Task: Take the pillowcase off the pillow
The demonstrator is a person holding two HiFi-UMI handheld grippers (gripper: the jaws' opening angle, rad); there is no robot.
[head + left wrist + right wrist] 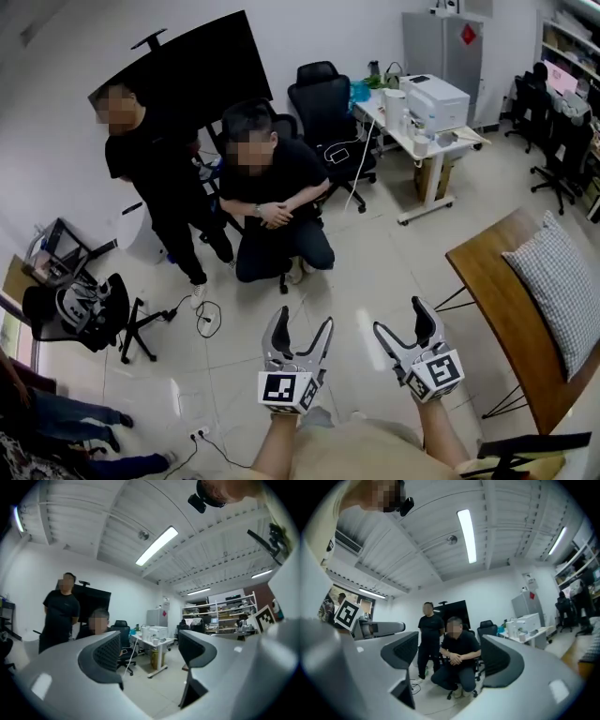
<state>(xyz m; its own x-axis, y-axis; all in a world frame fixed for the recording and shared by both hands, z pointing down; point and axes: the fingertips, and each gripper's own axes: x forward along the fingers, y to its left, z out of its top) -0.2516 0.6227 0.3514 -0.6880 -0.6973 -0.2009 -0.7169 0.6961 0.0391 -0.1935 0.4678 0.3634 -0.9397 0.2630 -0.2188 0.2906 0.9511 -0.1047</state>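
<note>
Grey-checked pillowcase (561, 281) looks fully on, untouched, well right of the empty, wide-open left claw (302, 321) and right claw (401, 317)

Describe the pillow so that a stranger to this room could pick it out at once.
Look to the wooden table at the right edge of the head view. The pillow lies on it. It is the only soft thing there, checked grey and white.
</note>
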